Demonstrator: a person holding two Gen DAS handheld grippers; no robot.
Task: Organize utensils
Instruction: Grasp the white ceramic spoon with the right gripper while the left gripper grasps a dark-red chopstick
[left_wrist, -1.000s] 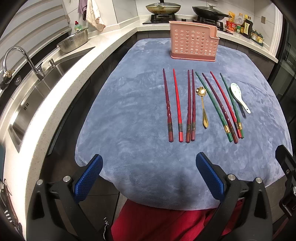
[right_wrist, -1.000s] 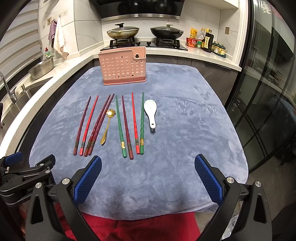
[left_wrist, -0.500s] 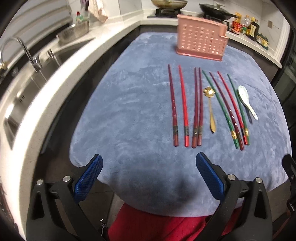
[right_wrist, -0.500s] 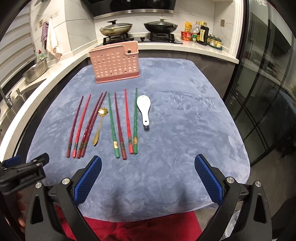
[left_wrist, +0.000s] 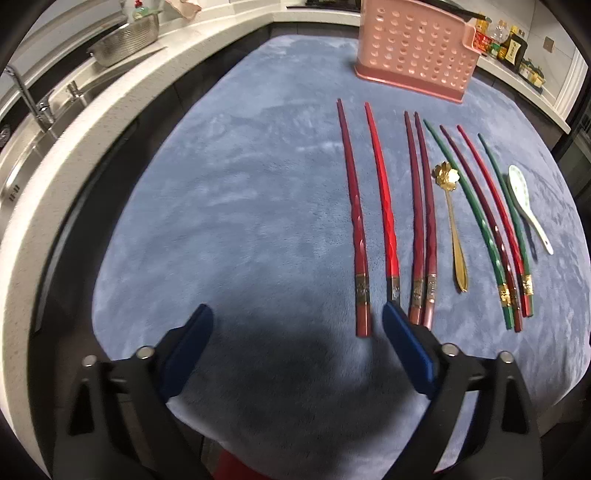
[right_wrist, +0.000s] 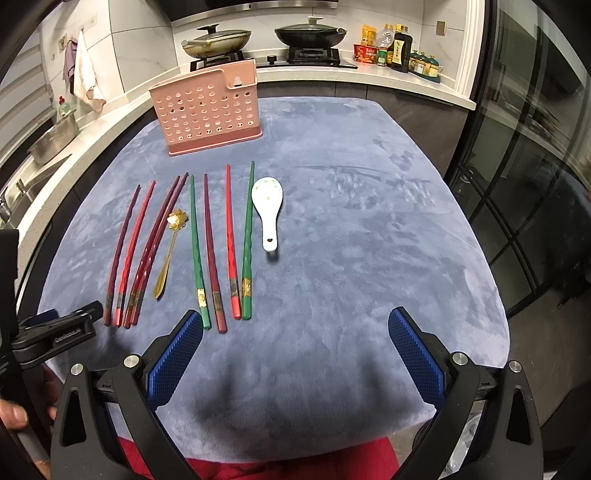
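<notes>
On the grey-blue plush table cover (right_wrist: 369, 236), red, maroon and green chopsticks (right_wrist: 210, 254), a gold flower-bowled spoon (right_wrist: 168, 254) and a white ceramic spoon (right_wrist: 268, 210) are laid before the perforated pink plastic holder (right_wrist: 207, 110). The left gripper (left_wrist: 295, 350) and the right gripper (right_wrist: 291, 354) are both held spread wide, nothing grasped.

Bare blue mat (right_wrist: 369, 240) lies right of the white spoon (right_wrist: 268, 210); the pink holder (right_wrist: 207, 110) blocks the far end.
</notes>
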